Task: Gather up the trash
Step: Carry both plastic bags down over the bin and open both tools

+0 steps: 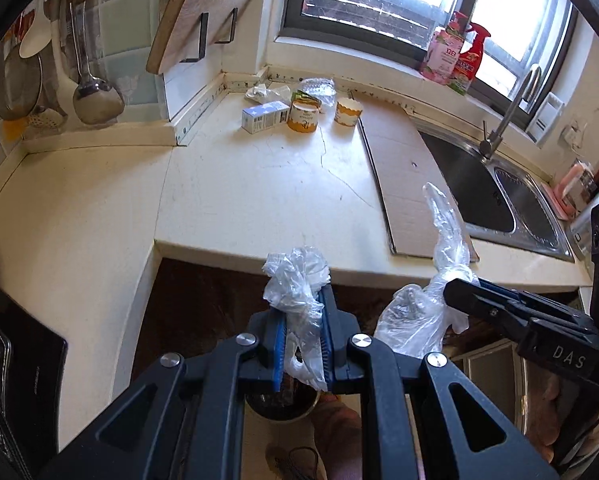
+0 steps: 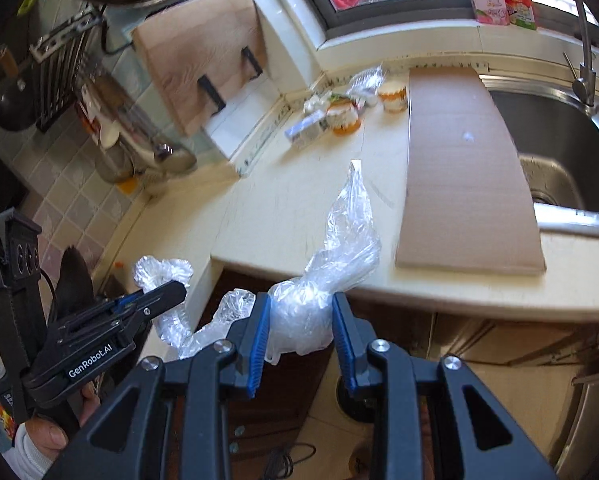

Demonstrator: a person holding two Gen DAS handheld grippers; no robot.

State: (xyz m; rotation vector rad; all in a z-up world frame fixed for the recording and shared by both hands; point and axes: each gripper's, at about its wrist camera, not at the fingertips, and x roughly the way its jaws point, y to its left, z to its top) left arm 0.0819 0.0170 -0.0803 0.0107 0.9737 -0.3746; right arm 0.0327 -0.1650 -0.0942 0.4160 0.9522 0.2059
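A clear plastic bag [image 1: 299, 280] is held by both grippers in front of the counter edge. My left gripper [image 1: 302, 304] is shut on one bunched handle of it. My right gripper [image 2: 301, 312] is shut on the other bunched part [image 2: 315, 300], which sticks up over the counter edge. In the left wrist view the right gripper [image 1: 459, 284] enters from the right, clamping the bag [image 1: 447, 240]. In the right wrist view the left gripper [image 2: 167, 286] shows at lower left. Trash lies at the counter's back: a blue-white carton [image 1: 264, 117], two paper cups [image 1: 304, 116], crumpled wrappers [image 1: 319, 88].
A cardboard sheet [image 1: 403, 176] lies on the cream counter [image 1: 259, 184] beside the steel sink [image 1: 499, 196] and tap [image 1: 511, 108]. Bottles [image 1: 455, 56] stand on the windowsill. A wooden cutting board [image 1: 203, 4] and ladles [image 1: 95, 92] hang on the left wall.
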